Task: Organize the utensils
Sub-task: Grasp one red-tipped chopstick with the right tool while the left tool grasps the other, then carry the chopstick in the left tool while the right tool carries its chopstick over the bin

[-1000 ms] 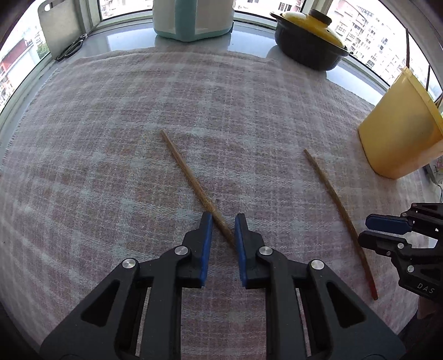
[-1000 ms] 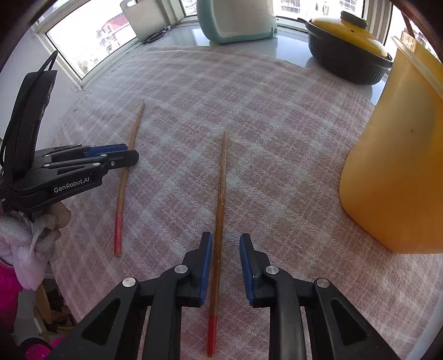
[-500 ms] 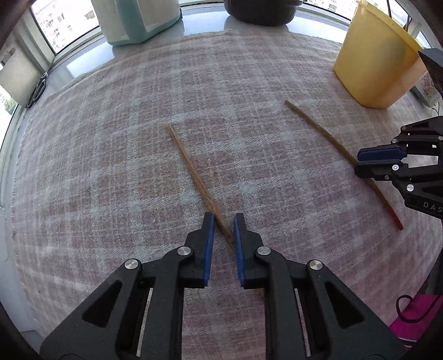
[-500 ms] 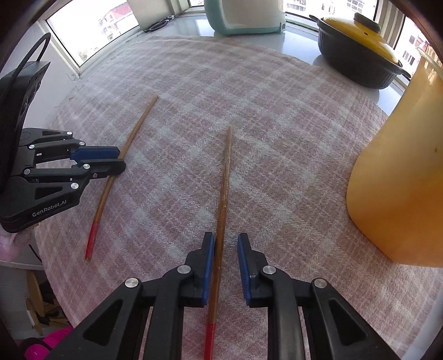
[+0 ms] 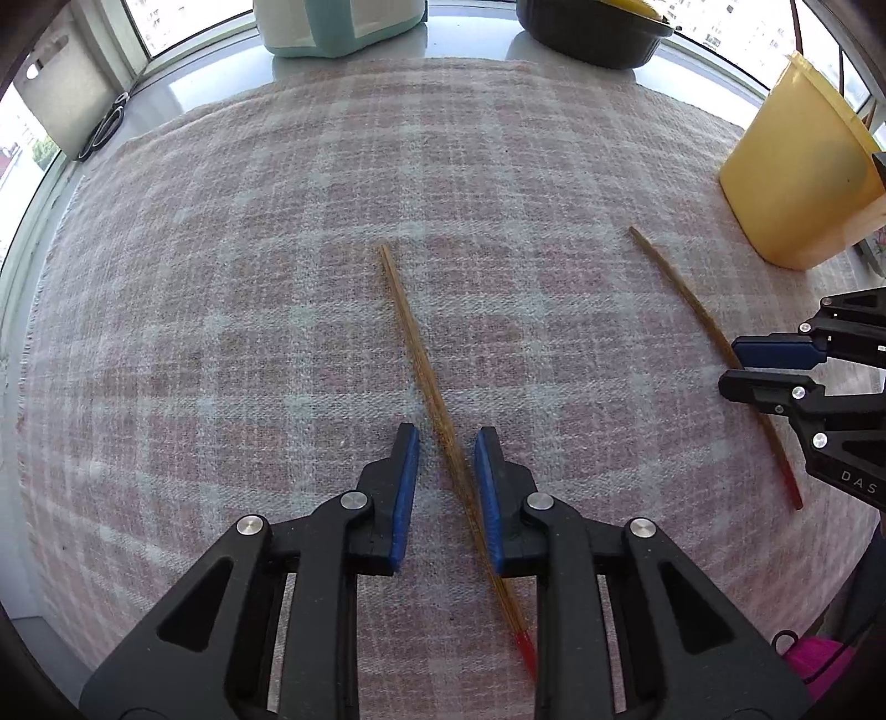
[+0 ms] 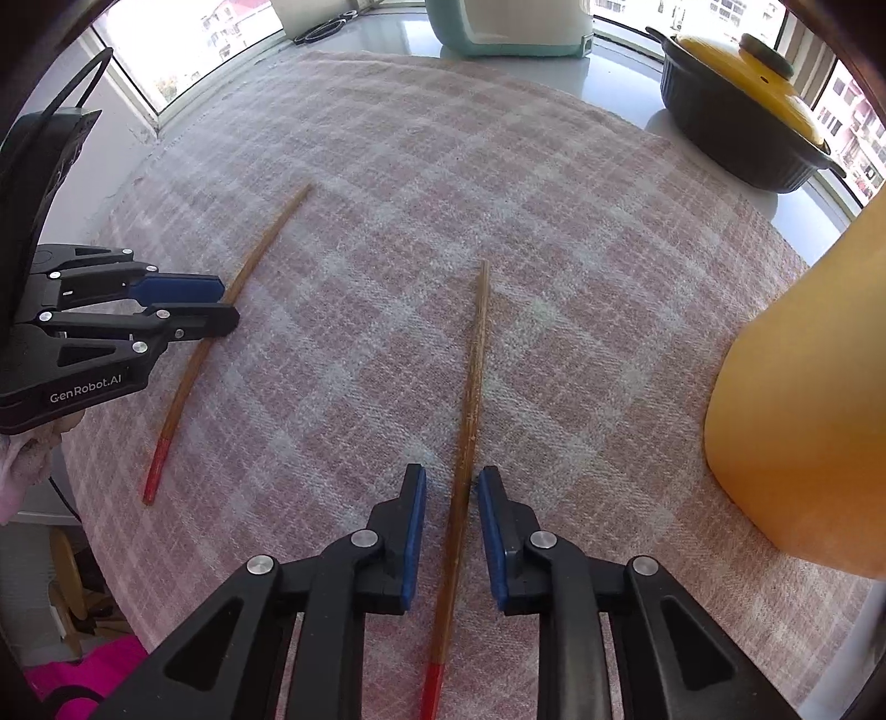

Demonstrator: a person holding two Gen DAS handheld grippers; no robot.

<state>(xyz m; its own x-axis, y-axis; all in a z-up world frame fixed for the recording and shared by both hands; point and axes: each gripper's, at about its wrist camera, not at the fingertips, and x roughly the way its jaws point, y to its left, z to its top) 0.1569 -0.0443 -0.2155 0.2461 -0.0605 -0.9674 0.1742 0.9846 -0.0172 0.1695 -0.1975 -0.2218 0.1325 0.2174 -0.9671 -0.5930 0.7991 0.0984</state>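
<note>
Two wooden chopsticks with red ends lie apart on the pink plaid cloth. My left gripper (image 5: 446,443) is open, its jaws either side of one chopstick (image 5: 421,360), which lies close to the right pad. My right gripper (image 6: 451,479) is open around the other chopstick (image 6: 473,387). In the left wrist view the right gripper (image 5: 747,368) sits over the second chopstick (image 5: 681,288). In the right wrist view the left gripper (image 6: 221,304) sits over the first chopstick (image 6: 255,260).
A yellow plastic container (image 5: 797,177) stands at the right, close to my right gripper (image 6: 803,399). A black pot with a yellow lid (image 6: 742,111) and a teal-and-white appliance (image 5: 338,27) stand at the back on the sill. Scissors (image 5: 108,124) lie at the far left.
Both grippers have moved forward along their chopsticks, so the red ends now show behind the pads. The left gripper's jaws stand a little wider than half a second ago.
</note>
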